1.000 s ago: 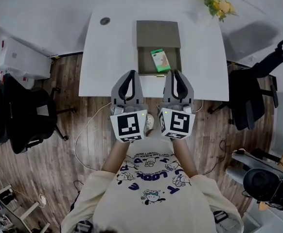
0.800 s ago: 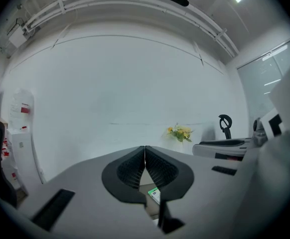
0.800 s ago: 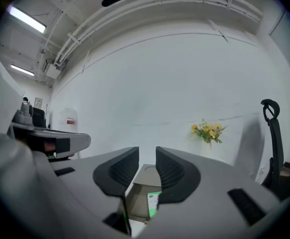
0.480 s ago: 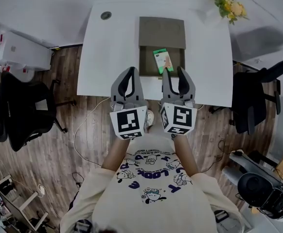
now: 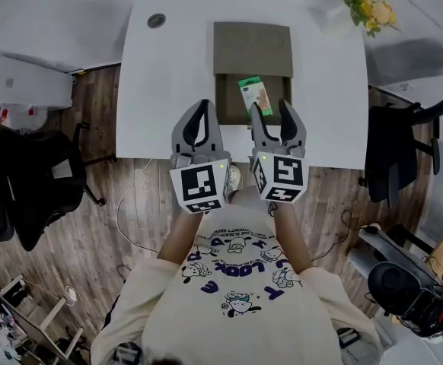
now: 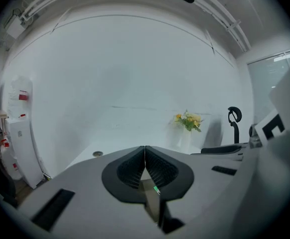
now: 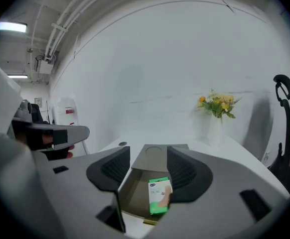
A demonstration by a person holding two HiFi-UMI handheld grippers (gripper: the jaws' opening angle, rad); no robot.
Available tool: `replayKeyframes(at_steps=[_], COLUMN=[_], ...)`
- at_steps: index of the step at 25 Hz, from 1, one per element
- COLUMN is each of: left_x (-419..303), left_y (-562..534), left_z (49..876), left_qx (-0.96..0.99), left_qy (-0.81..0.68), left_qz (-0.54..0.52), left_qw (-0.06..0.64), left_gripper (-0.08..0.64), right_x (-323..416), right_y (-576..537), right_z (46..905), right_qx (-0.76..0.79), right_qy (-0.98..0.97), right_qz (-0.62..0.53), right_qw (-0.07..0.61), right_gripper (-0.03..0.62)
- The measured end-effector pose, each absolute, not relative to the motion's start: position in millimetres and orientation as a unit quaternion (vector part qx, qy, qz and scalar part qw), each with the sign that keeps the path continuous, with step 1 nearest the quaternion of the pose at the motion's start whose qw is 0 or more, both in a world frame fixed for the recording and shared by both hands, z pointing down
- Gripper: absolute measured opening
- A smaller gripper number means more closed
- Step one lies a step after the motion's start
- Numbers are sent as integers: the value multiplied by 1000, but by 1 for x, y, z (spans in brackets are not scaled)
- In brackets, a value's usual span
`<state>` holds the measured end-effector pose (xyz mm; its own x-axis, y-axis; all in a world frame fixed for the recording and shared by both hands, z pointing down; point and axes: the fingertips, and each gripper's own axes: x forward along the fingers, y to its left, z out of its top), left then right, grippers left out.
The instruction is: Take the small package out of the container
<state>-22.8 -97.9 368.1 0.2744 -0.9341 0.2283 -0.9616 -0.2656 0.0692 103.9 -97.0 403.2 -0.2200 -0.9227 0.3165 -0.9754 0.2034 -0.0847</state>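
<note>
The small package lies in the open container by the table's front edge. The right gripper, jaws just opened wide, holds nothing, while the left gripper is pressed together

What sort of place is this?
Most likely an office or workroom: a white table on a wood floor, a black office chair beside it, and yellow flowers at its corner.

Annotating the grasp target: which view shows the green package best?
Right gripper view: the green package lies close, printed face up, in the box. Head view shows the package small, from above. The left gripper view shows only a green sliver.
</note>
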Motion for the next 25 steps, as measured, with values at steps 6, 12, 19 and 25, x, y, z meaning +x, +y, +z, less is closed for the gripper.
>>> replayKeyframes(at_steps=[6,12,19,25], left_x=[-17,-15,-12,-9], left_y=[-122,-138,-153,-162], left_z=[382,402,425,442], left_qx=[798,799,796,792], left_qy=[-586,-577,-572,-569], left_qz=[85,101,118,132], left_qw=[115,136,158,176], left_gripper=[15,15,14,15], right_x=[101,100,105,108], right_y=[-118,-129,-139,-140], right_z=[429,455,483,512], right_qx=[607,605,599,587], right_qy=[-766,-756,-746,-733], right_qz=[171,192,217,251], right_qw=[124,158,195,234], right_gripper=[244,249,259,264])
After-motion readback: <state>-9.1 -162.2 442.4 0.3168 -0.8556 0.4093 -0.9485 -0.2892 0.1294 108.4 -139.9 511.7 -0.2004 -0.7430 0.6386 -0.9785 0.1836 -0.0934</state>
